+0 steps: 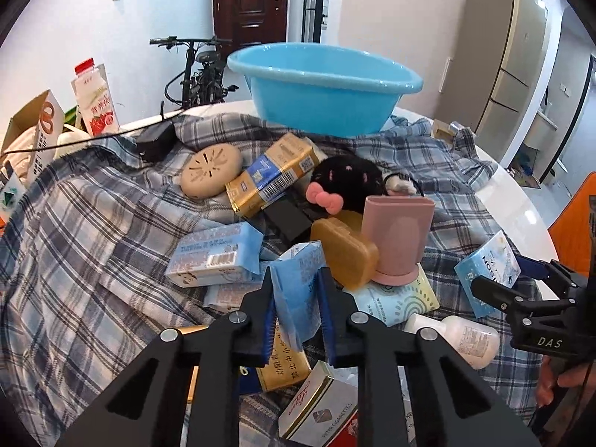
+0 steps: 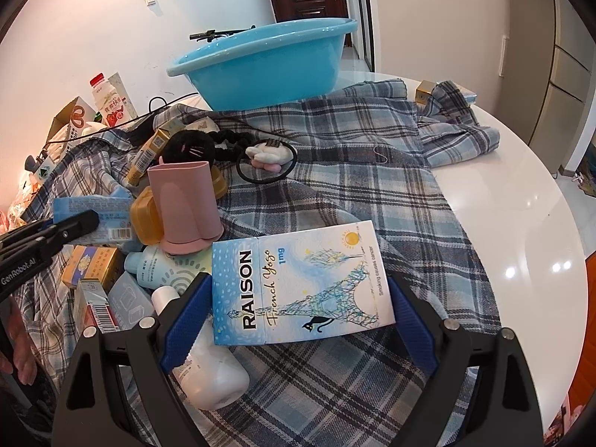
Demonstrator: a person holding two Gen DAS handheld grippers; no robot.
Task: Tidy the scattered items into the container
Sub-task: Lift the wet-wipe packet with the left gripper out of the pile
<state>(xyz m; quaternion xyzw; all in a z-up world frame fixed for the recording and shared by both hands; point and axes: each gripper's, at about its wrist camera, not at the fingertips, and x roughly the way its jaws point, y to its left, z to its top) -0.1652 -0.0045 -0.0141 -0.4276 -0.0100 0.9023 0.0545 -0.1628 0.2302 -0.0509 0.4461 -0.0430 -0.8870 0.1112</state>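
Blue basin point(image 2: 260, 70) stands on the plaid cloth point(image 2: 354, 156) at the far side, well apart from the item pile. Pickup appears complete on both sides; next move calls for carrying both over the basin rim. Right gripper point(image 2: 298, 313) grasps the Raison box point(image 2: 298, 283) low and level; left gripper point(image 1: 296, 301) pinches a blue tissue packet point(image 1: 298, 283).

my fingers point(image 2: 184, 320) wear ribbed blue pads on black frames. the raison box point(image 2: 301, 287) is pale blue and white, with a sketched tower, a yellow sun and a black cat. the tissue pack point(image 1: 298, 290) is light blue. the basin point(image 1: 320, 85) is bright sky blue. the cloth point(image 2: 357, 156) is blue, grey and white plaid over a glossy white desk point(image 2: 521, 193). the cup point(image 2: 186, 205) is dusty pink, the soap case point(image 1: 346, 253) amber gold, the plush point(image 1: 346, 178) black with a pink bow.
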